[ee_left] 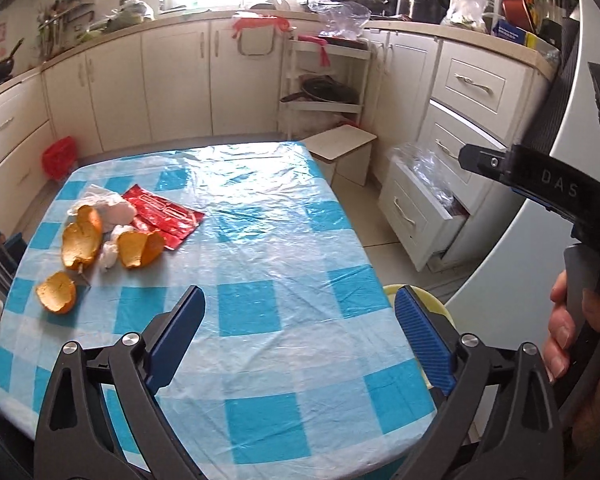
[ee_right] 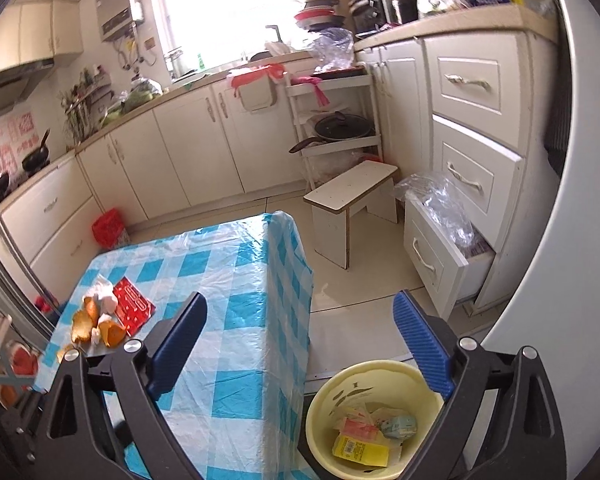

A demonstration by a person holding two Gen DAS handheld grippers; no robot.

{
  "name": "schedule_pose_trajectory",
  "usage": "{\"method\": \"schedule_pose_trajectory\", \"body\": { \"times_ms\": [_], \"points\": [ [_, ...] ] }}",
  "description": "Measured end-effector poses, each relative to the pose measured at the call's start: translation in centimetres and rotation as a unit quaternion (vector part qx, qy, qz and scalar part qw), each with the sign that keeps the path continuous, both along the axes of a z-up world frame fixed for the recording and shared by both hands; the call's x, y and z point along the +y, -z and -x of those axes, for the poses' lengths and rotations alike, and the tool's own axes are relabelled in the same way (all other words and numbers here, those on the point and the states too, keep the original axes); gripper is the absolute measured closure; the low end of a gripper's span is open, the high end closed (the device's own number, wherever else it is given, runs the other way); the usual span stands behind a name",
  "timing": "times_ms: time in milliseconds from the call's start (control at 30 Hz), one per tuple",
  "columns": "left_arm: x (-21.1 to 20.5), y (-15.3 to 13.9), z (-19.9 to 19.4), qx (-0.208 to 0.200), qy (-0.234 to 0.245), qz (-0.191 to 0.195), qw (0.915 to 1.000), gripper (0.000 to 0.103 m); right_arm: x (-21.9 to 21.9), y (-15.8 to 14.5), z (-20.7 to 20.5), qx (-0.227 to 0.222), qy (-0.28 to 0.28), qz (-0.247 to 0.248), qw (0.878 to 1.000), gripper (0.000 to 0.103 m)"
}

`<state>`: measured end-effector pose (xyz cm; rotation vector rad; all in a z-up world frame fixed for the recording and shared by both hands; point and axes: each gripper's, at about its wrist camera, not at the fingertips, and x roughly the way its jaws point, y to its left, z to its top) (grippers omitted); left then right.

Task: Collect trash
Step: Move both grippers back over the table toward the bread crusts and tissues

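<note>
left gripper (ee_left: 300,334) fingers wide, empty | right gripper (ee_right: 300,340) fingers wide, empty, above pale yellow plastic bin (ee_right: 384,372) | orange peel pieces (ee_left: 82,238), red foil wrapper (ee_left: 168,218) on worktop's far-left, nearer left gripper

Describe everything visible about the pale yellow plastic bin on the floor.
The pale yellow plastic bin is round and open-topped, with dark leaf prints on its inner wall. It stands upright on the tiled floor beside the table's draped corner. Inside lie a yellow printed packet, crumpled paper and a wadded greenish wrapper. Neither gripper touches it.
</note>
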<state>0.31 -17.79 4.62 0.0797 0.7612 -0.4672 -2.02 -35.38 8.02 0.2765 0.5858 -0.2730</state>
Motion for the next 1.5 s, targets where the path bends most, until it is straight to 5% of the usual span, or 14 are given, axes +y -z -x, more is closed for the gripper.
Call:
{"method": "schedule_pose_trajectory", "body": {
  "times_ms": [1500],
  "points": [
    [13.1,1.3,-5.2,0.015,-0.141,0.016,0.9898,0.008,8.6,0.8,-4.5,0.031,-0.078,0.066,0.994,0.009]
  ]
}}
